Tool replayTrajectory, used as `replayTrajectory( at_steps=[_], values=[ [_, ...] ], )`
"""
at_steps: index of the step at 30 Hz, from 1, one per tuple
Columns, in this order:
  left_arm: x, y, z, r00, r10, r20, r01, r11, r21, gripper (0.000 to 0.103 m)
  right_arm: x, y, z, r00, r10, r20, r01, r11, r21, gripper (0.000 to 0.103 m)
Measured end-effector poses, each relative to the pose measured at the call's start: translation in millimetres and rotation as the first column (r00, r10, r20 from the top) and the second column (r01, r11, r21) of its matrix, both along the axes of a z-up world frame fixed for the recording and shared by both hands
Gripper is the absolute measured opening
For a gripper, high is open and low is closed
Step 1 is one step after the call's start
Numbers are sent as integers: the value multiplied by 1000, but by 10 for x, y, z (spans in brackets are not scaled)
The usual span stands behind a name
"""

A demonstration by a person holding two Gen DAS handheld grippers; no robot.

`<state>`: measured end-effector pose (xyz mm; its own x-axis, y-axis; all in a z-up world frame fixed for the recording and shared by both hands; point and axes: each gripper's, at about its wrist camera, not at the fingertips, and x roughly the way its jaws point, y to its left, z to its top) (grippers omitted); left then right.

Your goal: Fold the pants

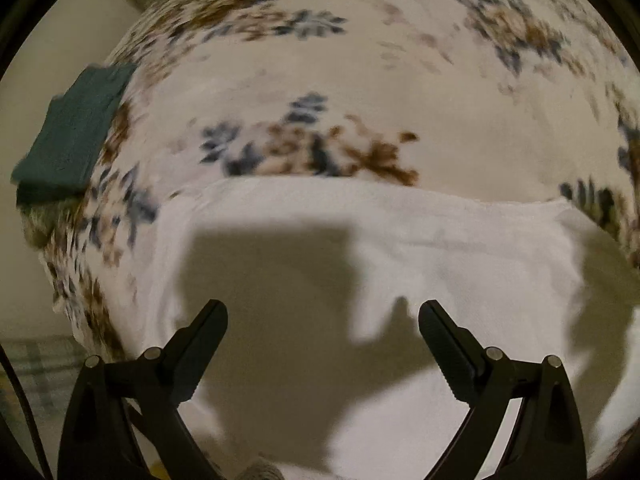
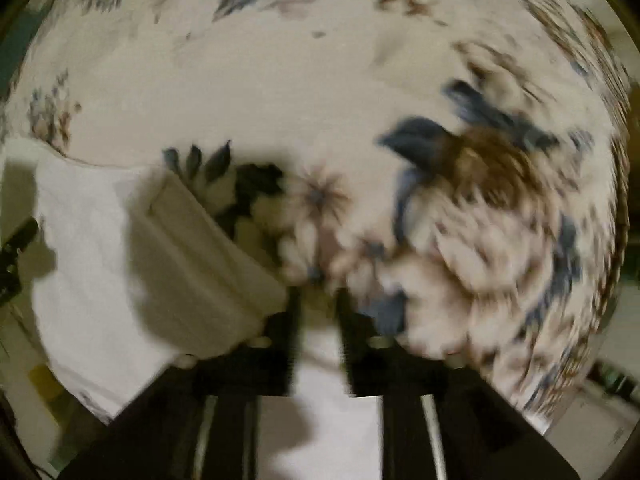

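Note:
White pants (image 1: 420, 248) lie flat on a floral bedspread (image 1: 360, 80). My left gripper (image 1: 322, 312) is open and empty, hovering above the pants with its shadow falling on them. In the blurred right wrist view the pants (image 2: 88, 240) lie at the left, with a raised fold or edge (image 2: 208, 248) running toward my right gripper (image 2: 318, 296). Its jaws stand narrow and parallel with a small gap. White cloth shows between and beneath them; whether they pinch it is unclear. The left gripper's finger (image 2: 20, 236) shows at the left edge.
A folded dark green garment (image 1: 76, 132) sits at the bed's left edge. The floral bedspread (image 2: 460, 200) extends far and right. Floor and a plaid surface (image 1: 36, 372) lie beyond the bed's left edge.

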<state>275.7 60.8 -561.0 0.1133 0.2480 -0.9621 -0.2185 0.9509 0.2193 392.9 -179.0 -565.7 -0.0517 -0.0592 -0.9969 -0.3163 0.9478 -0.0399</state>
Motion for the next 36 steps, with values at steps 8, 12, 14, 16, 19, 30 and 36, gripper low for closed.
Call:
replayTrajectory(
  at_steps=[8,12,14,16,19,30,36],
  values=[
    [-815,1088,116,948,314,-45,-317,942,-108,98,-1553,-979,130,748,-638,-182,663,724,188,64],
    [-1060,1478,-194,884,444,-144,-467,842,-271,88,-2341,-1346,-213,467,-807,-361,884,423,198,64],
    [-1102,1609,-286,855,498,-145,-516,783,-348,69,-2516,-1477,-363,383,-831,-402,922,322,214,64],
    [-1102,1678,-374,835,532,-140,-541,744,-392,57,-2628,-1522,-476,354,-838,-415,931,273,243,51],
    [-1087,1675,-528,824,546,-150,-549,706,-447,35,-2707,-1328,-513,385,-845,-371,917,307,254,20],
    [-1231,1565,-417,876,474,-86,-465,784,-412,17,-2796,-1000,-312,502,-819,-277,861,445,247,3],
    [-1115,1190,-4,949,309,-55,-313,919,-238,47,-2746,-1190,-368,510,-783,-356,855,419,305,39]
  ],
)
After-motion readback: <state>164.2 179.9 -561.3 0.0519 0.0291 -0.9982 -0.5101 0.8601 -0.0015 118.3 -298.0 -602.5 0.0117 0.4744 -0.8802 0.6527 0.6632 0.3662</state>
